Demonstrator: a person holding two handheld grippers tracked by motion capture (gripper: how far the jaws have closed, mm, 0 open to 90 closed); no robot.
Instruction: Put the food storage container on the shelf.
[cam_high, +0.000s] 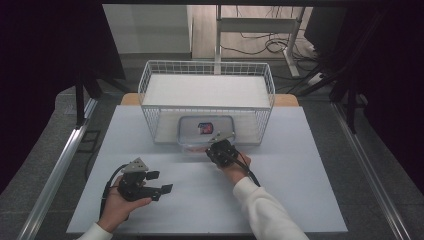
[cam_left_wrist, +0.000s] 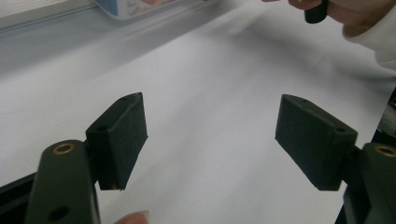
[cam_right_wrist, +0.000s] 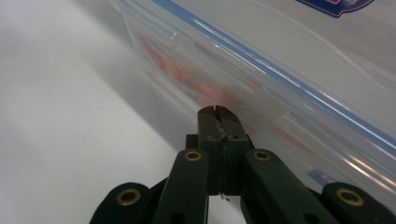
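Right gripper (cam_high: 216, 146), jaws pressed together, meets the near side of a clear lidded box (cam_high: 207, 131).

High view: the box sits half inside a white wire basket (cam_high: 150, 80) at the table's (cam_high: 300, 200) far middle, a red and blue label on its lid, unreadable. Left gripper (cam_high: 159, 183) hovers near left, spread, holding nothing. Left gripper view: bare table between its pads. Right gripper view: closed tips (cam_right_wrist: 215, 113) at the box (cam_right_wrist: 289, 60) wall, blurred colourful contents behind it.

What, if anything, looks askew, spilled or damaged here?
Nothing stands out. The lidded plastic container sits flat under the wire rack, its lid on and nothing spilled. The right gripper, shut, points at its front edge; the left gripper is open.
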